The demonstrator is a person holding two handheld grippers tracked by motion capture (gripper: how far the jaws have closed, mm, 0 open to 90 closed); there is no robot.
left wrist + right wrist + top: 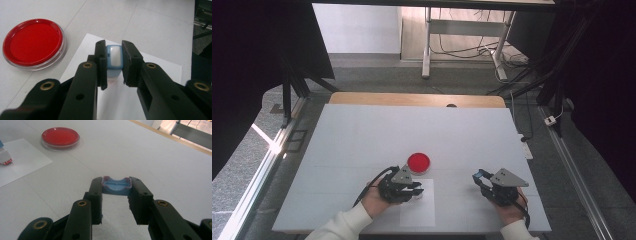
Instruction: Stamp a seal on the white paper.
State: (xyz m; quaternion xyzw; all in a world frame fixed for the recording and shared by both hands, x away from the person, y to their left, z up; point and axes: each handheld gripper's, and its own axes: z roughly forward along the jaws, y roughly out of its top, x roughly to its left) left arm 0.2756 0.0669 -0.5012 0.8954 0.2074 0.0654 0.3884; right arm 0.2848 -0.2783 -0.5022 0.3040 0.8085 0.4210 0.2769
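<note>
White table top (362, 130), grey floor, desk legs and cables behind.
Round dish (418, 162) holds red ink pad. Left gripper (114, 62) clamps blue stamp (114, 56) over white paper (418, 212); right gripper (116, 188) clamps blue cap (116, 185) above bare table.

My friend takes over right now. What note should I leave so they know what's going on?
Left gripper: shut on the blue stamp, held over the white paper.
Right gripper: shut on the stamp's blue cap, held just above the table, to the right of the paper.
Red ink pad: open, just beyond the paper.
Done: cap is off the stamp.
Left: probably pressing the stamp on the paper, then putting the cap back. No print shows on the paper yet.
</note>
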